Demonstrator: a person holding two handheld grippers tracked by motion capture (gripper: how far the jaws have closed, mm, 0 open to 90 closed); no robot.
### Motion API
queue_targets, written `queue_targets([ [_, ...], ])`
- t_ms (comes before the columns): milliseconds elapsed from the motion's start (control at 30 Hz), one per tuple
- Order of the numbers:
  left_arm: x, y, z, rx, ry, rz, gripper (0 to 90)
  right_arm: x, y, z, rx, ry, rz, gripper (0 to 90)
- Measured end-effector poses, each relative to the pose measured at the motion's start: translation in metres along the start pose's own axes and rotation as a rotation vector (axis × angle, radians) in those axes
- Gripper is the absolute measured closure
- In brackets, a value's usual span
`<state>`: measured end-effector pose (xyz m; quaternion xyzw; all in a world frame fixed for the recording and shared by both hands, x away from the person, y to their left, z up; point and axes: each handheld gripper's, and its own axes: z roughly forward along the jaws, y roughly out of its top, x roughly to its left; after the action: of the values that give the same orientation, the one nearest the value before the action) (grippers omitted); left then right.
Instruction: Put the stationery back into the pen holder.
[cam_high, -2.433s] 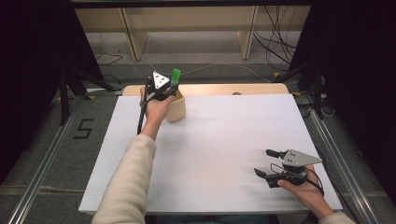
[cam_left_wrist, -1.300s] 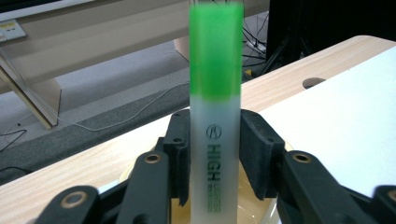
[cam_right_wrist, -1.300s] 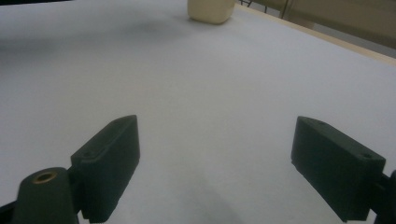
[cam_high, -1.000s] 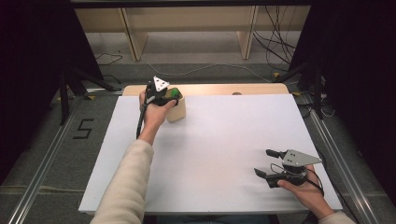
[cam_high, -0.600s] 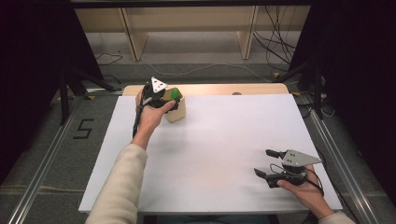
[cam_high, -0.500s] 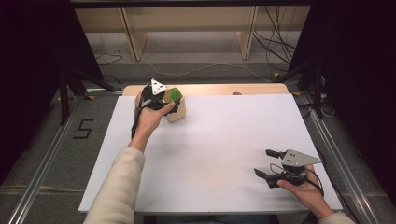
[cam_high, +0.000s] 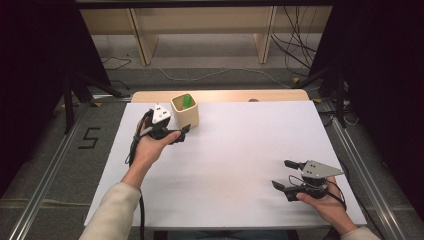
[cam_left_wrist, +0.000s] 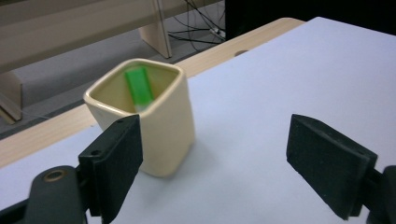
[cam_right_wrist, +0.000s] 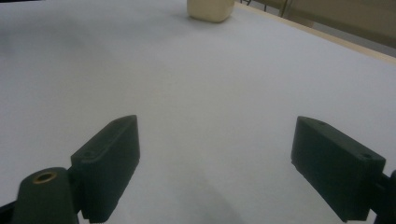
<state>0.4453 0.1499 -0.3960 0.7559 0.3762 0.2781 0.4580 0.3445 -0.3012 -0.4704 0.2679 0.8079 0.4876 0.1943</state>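
One green piece in the cup, left claw drawn back

One green piece (cam_left_wrist: 138, 86) stands inside the cream cup (cam_high: 185, 111), leaning against the inner wall, long axis near upright, top end below the rim. Cup sits at the far left of the white tabletop (cam_high: 240, 150), close to the far wooden edge.

Your left claw (cam_high: 181, 134) is just beside the cup on its near-left side, not touching. Jaws wide apart, just been opening, nothing between them. From the left gripper view the cup lies ahead and toward the left jaw.

Your right claw (cam_high: 281, 174) rests well apart at the near right corner, jaws spread, empty. Cup is far off from it, across the tabletop.

Judgement: left hand is much the nearer for any further work on the cup.
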Motion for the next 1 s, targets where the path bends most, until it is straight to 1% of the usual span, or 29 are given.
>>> queue_targets([
  [33, -0.003, -0.004, -0.004, -0.009, -0.009, -0.003, 18.4, 0.0, 0.0, 0.0, 0.001, 0.0, 0.0, 16.3],
  [167, -0.015, -0.021, -0.016, -0.004, -0.03, 0.004, 18.6, 0.0, 0.0, 0.0, 0.001, -0.002, 0.001, 16.3],
  [267, -0.024, -0.031, -0.022, 0.001, -0.051, 0.016, 18.6, 0.001, 0.0, 0.001, 0.002, 0.0, -0.001, 16.3],
  [433, -0.036, -0.044, -0.031, -0.009, -0.077, 0.03, 18.5, 0.001, 0.0, 0.0, 0.004, 0.001, -0.001, 16.3],
  [467, -0.039, -0.047, -0.033, -0.004, -0.084, 0.035, 18.5, 0.001, 0.0, 0.0, 0.004, 0.0, -0.002, 16.3],
  [633, -0.054, -0.065, -0.041, -0.004, -0.123, 0.03, 18.3, 0.001, 0.0, 0.001, 0.005, 0.004, -0.003, 16.3],
  [767, -0.063, -0.079, -0.049, -0.011, -0.141, 0.033, 18.3, 0.001, 0.0, 0.0, 0.006, 0.004, -0.003, 16.3],
  [833, -0.066, -0.085, -0.053, -0.014, -0.145, 0.042, 18.3, 0.001, 0.0, 0.001, 0.006, 0.002, -0.01, 16.3],
  [867, -0.066, -0.088, -0.054, -0.009, -0.145, 0.051, 18.4, 0.001, 0.0, 0.001, 0.008, 0.004, -0.007, 16.3],
  [967, -0.07, -0.095, -0.055, 0.002, -0.155, 0.045, 18.5, 0.001, 0.0, 0.001, 0.01, 0.011, -0.012, 16.3],
  [1000, -0.072, -0.097, -0.055, 0.004, -0.159, 0.05, 18.5, 0.001, 0.0, 0.001, 0.01, 0.012, -0.014, 16.3],
])
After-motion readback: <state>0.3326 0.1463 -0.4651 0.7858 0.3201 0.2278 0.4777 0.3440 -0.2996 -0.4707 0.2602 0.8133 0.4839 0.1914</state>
